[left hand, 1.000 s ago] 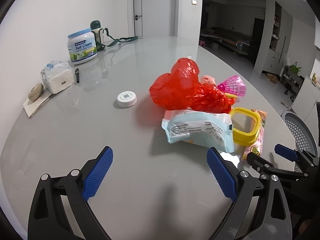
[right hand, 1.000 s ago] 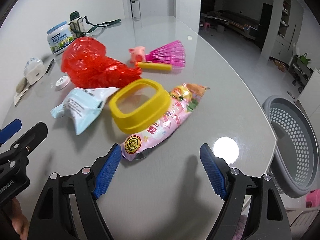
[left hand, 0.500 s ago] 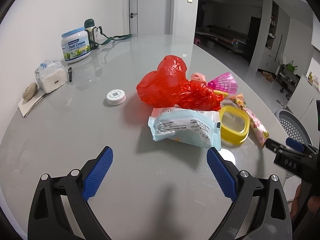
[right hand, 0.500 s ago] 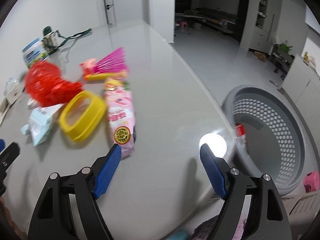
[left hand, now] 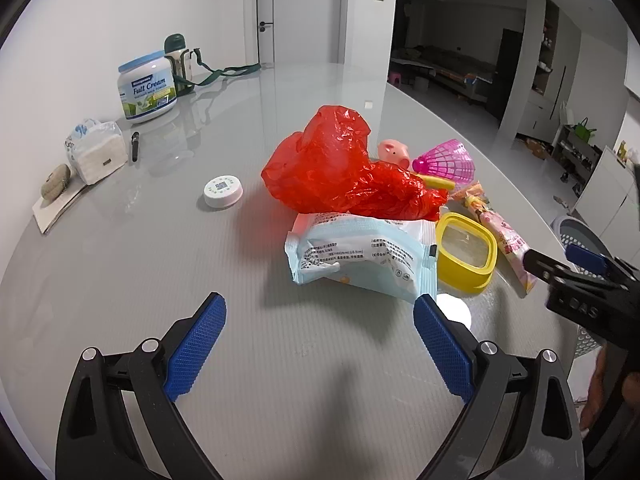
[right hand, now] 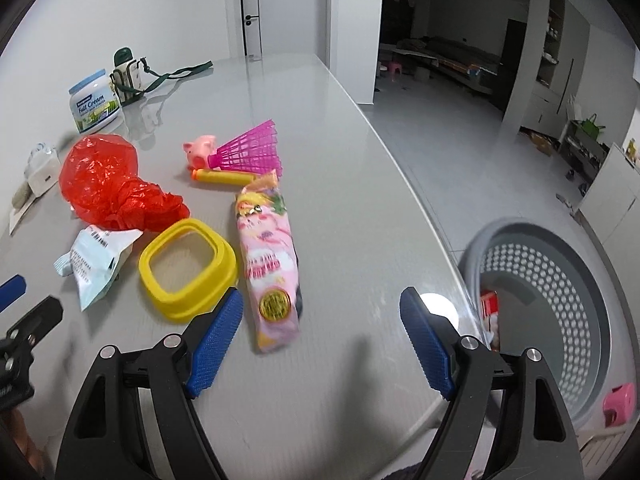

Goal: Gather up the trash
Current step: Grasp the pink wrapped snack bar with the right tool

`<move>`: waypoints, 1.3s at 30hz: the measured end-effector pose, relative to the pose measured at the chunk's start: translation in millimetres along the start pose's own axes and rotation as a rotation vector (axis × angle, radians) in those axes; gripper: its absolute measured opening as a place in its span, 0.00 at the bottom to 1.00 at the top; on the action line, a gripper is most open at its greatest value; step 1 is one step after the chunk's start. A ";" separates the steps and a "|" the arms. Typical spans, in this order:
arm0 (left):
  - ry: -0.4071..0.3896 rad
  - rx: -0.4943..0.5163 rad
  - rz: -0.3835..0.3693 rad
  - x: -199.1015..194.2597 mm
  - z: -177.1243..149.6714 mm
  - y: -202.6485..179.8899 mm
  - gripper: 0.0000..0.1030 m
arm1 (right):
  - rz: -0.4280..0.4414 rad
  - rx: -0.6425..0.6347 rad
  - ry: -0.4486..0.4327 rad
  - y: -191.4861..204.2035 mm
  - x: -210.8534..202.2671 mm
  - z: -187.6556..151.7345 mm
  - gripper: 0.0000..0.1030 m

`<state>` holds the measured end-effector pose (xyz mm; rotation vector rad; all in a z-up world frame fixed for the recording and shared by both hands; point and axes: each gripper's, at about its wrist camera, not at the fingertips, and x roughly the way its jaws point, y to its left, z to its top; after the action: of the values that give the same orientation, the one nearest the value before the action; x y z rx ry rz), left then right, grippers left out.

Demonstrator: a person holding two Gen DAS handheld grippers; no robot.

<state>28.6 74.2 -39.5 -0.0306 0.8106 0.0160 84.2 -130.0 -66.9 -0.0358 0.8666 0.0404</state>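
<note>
A: What do your fingers hold?

B: Nothing. My right gripper (right hand: 320, 340) is spread wide, empty, low over the table (right hand: 352, 208). My left gripper (left hand: 318, 346) is spread too, empty, over bare grey surface.

A: The trash?

B: Nearest my right fingers (right hand: 216, 338): a pink snack wrapper (right hand: 268, 268), flat, long, glossy, gold seal at its near end. Just left of it, touching, a yellow square ring (right hand: 188, 268). Beyond that a pale blue wipes packet (left hand: 360, 256), crumpled, lying against a red plastic bag (left hand: 344, 168), puffed and creased.

A: Room to move?

B: The table's curved edge runs close on my right. Below it stands a grey perforated basket (right hand: 560, 280), something red and white inside. Far back: pink shuttlecock (right hand: 252, 152), pig toy (right hand: 199, 149), milk-powder tub (left hand: 147, 86).
</note>
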 end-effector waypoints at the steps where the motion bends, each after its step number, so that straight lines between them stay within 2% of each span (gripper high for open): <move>1: 0.000 -0.003 0.001 0.1 0.5 0.6 0.90 | -0.002 -0.005 0.009 1.2 4.3 2.3 0.75; 7: 0.001 -0.021 0.010 2.5 4.0 4.2 0.90 | 0.021 -0.038 0.067 6.1 26.1 13.0 0.75; 11: 0.007 -0.022 0.014 5.2 6.2 3.7 0.90 | 0.031 -0.055 0.076 11.1 33.6 16.0 0.73; 16: 0.010 -0.028 0.010 5.6 7.3 3.4 0.90 | 0.058 -0.075 0.072 18.3 35.9 20.9 0.57; 21: 0.011 -0.033 0.004 4.7 6.9 1.4 0.90 | 0.079 -0.074 0.066 22.4 34.4 21.7 0.31; 29: 0.030 -0.013 -0.025 10.3 4.3 -16.3 0.90 | 0.098 0.029 0.038 -0.9 13.2 7.1 0.28; 39: 0.057 0.005 0.017 27.2 5.3 -36.0 0.90 | 0.106 0.086 0.008 -25.0 -16.7 -11.1 0.28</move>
<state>52.1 38.5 -54.8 -0.0194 0.8681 0.0294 66.2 -155.9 -60.9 0.0912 0.8771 0.1024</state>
